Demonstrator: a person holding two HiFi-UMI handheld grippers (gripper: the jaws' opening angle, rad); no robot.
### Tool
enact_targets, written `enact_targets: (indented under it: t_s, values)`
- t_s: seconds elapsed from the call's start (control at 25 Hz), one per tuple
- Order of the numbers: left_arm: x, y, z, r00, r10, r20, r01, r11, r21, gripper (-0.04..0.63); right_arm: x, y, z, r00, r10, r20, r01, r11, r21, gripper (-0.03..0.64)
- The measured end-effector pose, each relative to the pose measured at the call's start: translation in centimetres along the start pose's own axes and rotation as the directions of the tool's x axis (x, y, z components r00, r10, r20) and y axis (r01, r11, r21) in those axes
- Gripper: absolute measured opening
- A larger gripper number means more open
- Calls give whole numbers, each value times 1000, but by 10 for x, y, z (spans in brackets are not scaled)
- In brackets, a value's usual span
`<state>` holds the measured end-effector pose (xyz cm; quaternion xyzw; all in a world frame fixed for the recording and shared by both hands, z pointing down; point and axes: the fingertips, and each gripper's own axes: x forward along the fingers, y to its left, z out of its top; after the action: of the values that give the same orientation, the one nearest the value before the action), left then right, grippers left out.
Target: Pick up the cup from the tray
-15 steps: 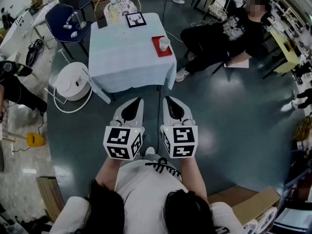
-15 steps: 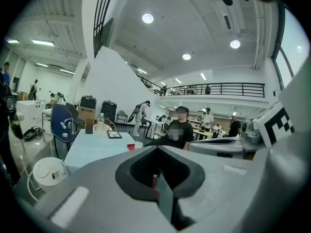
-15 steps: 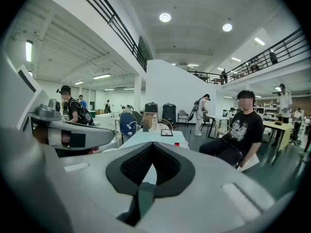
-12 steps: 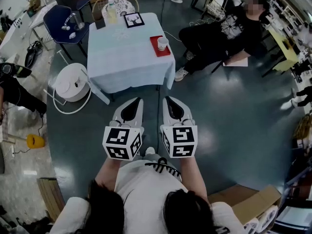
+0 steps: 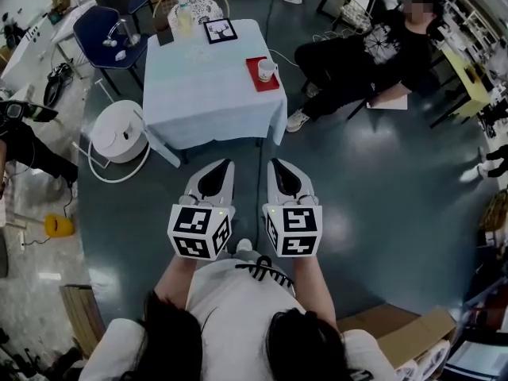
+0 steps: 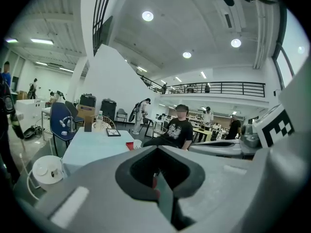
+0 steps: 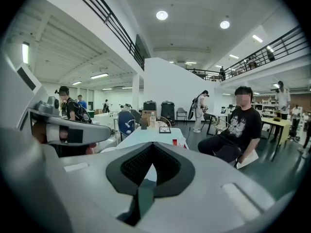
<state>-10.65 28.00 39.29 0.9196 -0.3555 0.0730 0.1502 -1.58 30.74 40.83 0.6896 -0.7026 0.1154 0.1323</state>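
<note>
The white cup point(image 5: 267, 71) is seen on the red tray point(image 5: 255, 82) near the counter's point(image 5: 206, 94) right edge, at twelve o'clock, well apart from the left tool point(image 5: 213, 173) and right tool point(image 5: 282, 173), both with jaws together and empty. It is judged light, rigid, possibly breakable, and best gripped across the rim. Open floor is left between; a seated person point(image 5: 373, 54) is placed at two o'clock.
</note>
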Motion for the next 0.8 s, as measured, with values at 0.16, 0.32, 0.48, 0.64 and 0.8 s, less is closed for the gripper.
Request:
enact_targets:
  t_s: [0.16, 0.32, 0.48, 0.64, 0.8]
  values:
    - [8, -2, 1, 1000, 15, -3, -15, 1000, -1, 2, 4, -4, -2, 999, 42, -5, -42, 999, 14, 25]
    - [18, -8, 1, 1000, 22, -8, -22, 1000, 7, 2, 10, -8, -4, 994, 110, -5, -110, 993, 30, 29]
    - [27, -8, -2, 999, 43, -12, -44, 999, -13, 2, 17, -11, -5, 988, 156, -19, -156, 988, 5, 67]
    - [32, -2, -9, 997, 77, -19, -78, 997, -25, 2, 24, -13, -8, 980, 197, -15, -197, 980, 4, 109]
    - [34, 5, -11, 995, 98, -16, -98, 995, -29, 2, 32, -15, -11, 977, 214, -23, -214, 977, 11, 156]
